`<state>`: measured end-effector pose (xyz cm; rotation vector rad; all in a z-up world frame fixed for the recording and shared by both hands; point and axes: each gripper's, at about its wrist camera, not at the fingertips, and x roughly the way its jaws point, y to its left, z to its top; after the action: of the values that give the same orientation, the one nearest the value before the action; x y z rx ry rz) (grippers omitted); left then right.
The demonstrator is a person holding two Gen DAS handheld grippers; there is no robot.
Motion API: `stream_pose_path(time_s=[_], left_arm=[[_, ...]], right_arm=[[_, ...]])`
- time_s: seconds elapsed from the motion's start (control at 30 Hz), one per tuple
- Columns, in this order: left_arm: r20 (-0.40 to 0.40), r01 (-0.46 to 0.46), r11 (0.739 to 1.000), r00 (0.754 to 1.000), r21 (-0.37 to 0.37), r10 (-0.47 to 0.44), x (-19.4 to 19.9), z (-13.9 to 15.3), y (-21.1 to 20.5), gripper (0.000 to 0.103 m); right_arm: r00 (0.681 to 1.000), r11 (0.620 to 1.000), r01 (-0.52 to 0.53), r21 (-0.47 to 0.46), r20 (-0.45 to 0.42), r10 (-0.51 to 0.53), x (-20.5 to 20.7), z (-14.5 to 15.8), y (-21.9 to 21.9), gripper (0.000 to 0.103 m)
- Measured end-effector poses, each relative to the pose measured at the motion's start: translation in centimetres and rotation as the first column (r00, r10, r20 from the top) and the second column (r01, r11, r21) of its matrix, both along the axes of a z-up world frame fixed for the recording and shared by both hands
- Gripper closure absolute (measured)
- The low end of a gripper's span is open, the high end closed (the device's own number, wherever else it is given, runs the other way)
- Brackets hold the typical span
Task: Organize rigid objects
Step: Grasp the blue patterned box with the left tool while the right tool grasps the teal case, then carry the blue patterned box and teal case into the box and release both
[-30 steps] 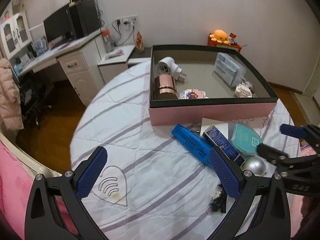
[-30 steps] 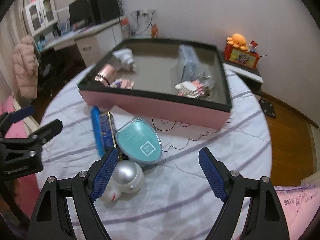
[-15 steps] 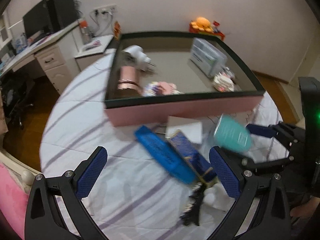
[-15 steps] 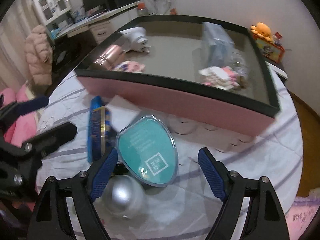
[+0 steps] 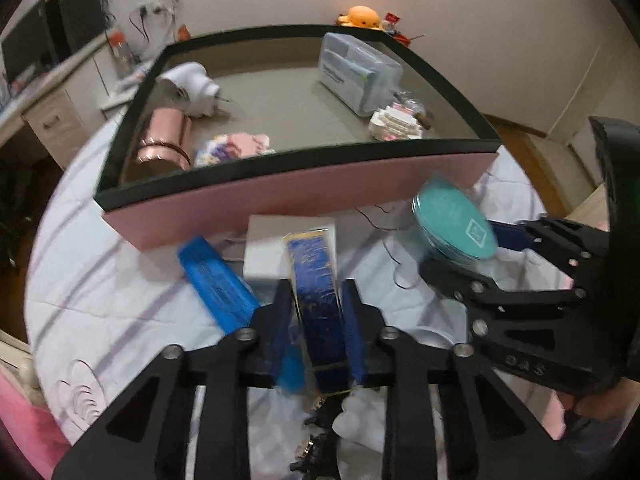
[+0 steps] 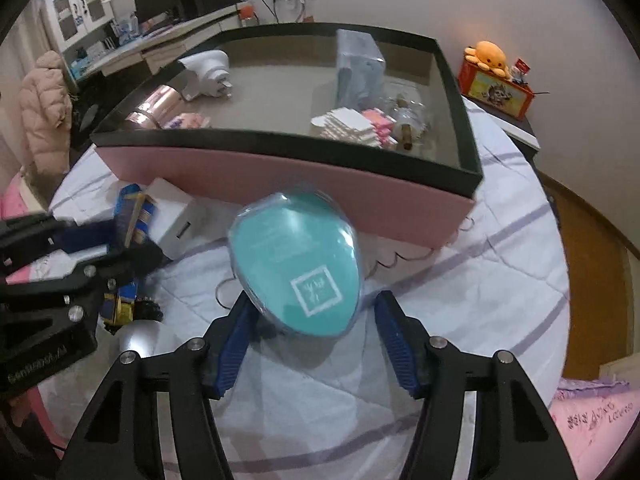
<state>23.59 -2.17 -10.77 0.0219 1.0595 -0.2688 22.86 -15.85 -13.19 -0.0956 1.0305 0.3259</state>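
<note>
The upper half of both views is being filled by the pink tray (image 5: 304, 196), already loaded with items. Just below it, at centre frame, the dark blue box (image 5: 316, 280) is being clamped by the left gripper (image 5: 318, 332). The teal case (image 6: 296, 264) is being enclosed by the right gripper (image 6: 316, 344), whose jaws have just been narrowing; contact cannot be told.

Light: soft, even indoor light; my white wall (image 5: 460, 4) is brightest, toward 12 o'clock.
Shadows: faint, diffuse.
Glare: small highlights on the copper cylinder (image 5: 162, 142).
Blur: motion smear on my left view, worst at centre; right view sharper.
Distortion: strong fisheye bowing; dark vignette in the corners.
</note>
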Motion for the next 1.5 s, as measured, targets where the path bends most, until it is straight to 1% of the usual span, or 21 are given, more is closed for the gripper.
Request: stream_pose_path(time_s=[0.03, 0.07, 0.33, 0.43, 0.7, 0.9, 1.07, 1.2, 1.33, 1.5], left_arm=[[0.003, -0.006, 1.000, 1.000, 0.011, 0.006, 0.0, 0.0, 0.0, 0.081], [0.005, -0.010, 1.000, 1.000, 0.022, 0.010, 0.0, 0.0, 0.0, 0.081], [0.009, -0.006, 1.000, 1.000, 0.019, 0.005, -0.2, 0.4, 0.1, 0.083], [0.029, -0.010, 1.000, 1.000, 0.024, 0.010, -0.7, 1.0, 0.4, 0.083], [0.057, -0.038, 0.999, 0.998, 0.018, 0.037, -1.2, 2.3, 1.4, 0.083], [0.122, -0.062, 0.998, 0.991, 0.013, 0.060, -2.4, 4.6, 2.4, 0.083], [0.205, -0.079, 0.997, 0.976, 0.007, 0.076, -4.1, 7.5, 3.2, 0.083], [0.278, -0.097, 0.995, 0.956, 0.000, 0.094, -6.2, 9.8, 4.1, 0.083], [0.365, -0.114, 0.993, 0.925, 0.008, 0.103, -9.0, 12.4, 4.9, 0.083], [0.436, -0.121, 0.993, 0.893, -0.006, 0.112, -11.9, 14.6, 5.6, 0.083]], right_arm=[[1.000, 1.000, -0.006, 0.019, 0.002, 0.006, 0.2, 0.1, 0.1, 0.051], [1.000, 1.000, -0.004, 0.023, 0.002, 0.004, 0.2, 0.2, 0.1, 0.051], [0.999, 0.999, 0.023, 0.027, 0.024, -0.023, -0.1, 0.9, -0.7, 0.051], [0.999, 0.999, 0.034, 0.037, 0.038, -0.035, -0.1, 1.3, -0.9, 0.051], [0.993, 0.995, 0.063, 0.080, 0.097, -0.071, -1.0, 3.6, -1.8, 0.052], [0.982, 0.993, 0.087, 0.082, 0.162, -0.100, -2.4, 6.1, -2.3, 0.051], [0.964, 0.990, 0.097, 0.100, 0.237, -0.118, -4.6, 9.1, -2.7, 0.051], [0.940, 0.990, 0.106, 0.096, 0.315, -0.131, -7.2, 11.8, -2.6, 0.051], [0.915, 0.989, 0.101, 0.111, 0.381, -0.136, -10.0, 14.0, -2.4, 0.051], [0.883, 0.990, 0.086, 0.111, 0.451, -0.127, -13.3, 15.9, -1.8, 0.051]])
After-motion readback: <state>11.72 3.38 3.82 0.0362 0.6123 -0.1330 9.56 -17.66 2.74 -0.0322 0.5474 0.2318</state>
